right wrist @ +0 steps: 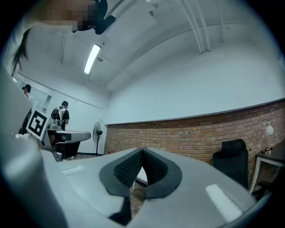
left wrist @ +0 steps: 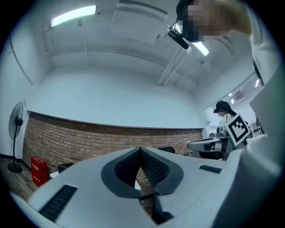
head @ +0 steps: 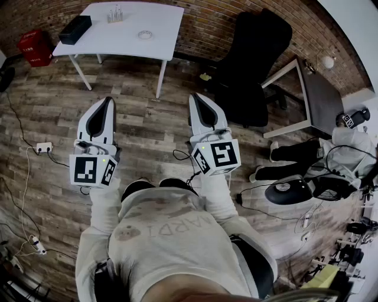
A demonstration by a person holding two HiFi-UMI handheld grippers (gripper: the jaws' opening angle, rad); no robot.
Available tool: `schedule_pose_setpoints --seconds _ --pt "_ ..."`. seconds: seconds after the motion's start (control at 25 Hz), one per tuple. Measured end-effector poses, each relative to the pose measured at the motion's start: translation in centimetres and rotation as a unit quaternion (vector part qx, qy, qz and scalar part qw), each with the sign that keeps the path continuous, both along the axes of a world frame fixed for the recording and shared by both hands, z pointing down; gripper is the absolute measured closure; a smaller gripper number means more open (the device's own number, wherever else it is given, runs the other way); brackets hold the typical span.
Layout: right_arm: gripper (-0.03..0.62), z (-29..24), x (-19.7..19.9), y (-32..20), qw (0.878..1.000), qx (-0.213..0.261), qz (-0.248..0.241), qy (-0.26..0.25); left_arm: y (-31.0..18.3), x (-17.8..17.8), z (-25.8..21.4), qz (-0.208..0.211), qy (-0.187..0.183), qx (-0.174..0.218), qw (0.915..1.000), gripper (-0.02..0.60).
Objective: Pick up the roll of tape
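Note:
The roll of tape [head: 144,35] is a small pale ring lying flat on the white table [head: 159,44] at the top of the head view, well ahead of both grippers. My left gripper [head: 107,101] is held over the wooden floor, its jaws shut tip to tip with nothing between them. My right gripper [head: 196,97] is beside it, also shut and empty. In the left gripper view the left gripper [left wrist: 140,150] points slightly upward at a brick wall. In the right gripper view the right gripper [right wrist: 142,151] does the same. The tape is hidden in both gripper views.
On the table also sit a black box [head: 75,29] and a small stand of clear vials [head: 115,14]. A black office chair [head: 255,59] stands to the right, next to a second desk [head: 307,97]. A red case [head: 34,47] and cables [head: 35,153] lie on the floor at left.

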State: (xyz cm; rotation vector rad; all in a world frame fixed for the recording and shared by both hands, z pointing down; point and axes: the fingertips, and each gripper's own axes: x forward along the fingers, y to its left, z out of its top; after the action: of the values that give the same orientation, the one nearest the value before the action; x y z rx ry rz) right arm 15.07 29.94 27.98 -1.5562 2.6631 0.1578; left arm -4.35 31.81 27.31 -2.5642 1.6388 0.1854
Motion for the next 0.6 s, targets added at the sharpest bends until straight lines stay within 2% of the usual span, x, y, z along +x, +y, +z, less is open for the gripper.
schedule_pose_setpoints --seconds 0.6 --pt "0.583 -0.4 -2.1 -0.9 1.000 0.007 0.006 -0.003 -1.0 -2.2 -0.6 0.004 0.000 0.007 1.0000 0.575"
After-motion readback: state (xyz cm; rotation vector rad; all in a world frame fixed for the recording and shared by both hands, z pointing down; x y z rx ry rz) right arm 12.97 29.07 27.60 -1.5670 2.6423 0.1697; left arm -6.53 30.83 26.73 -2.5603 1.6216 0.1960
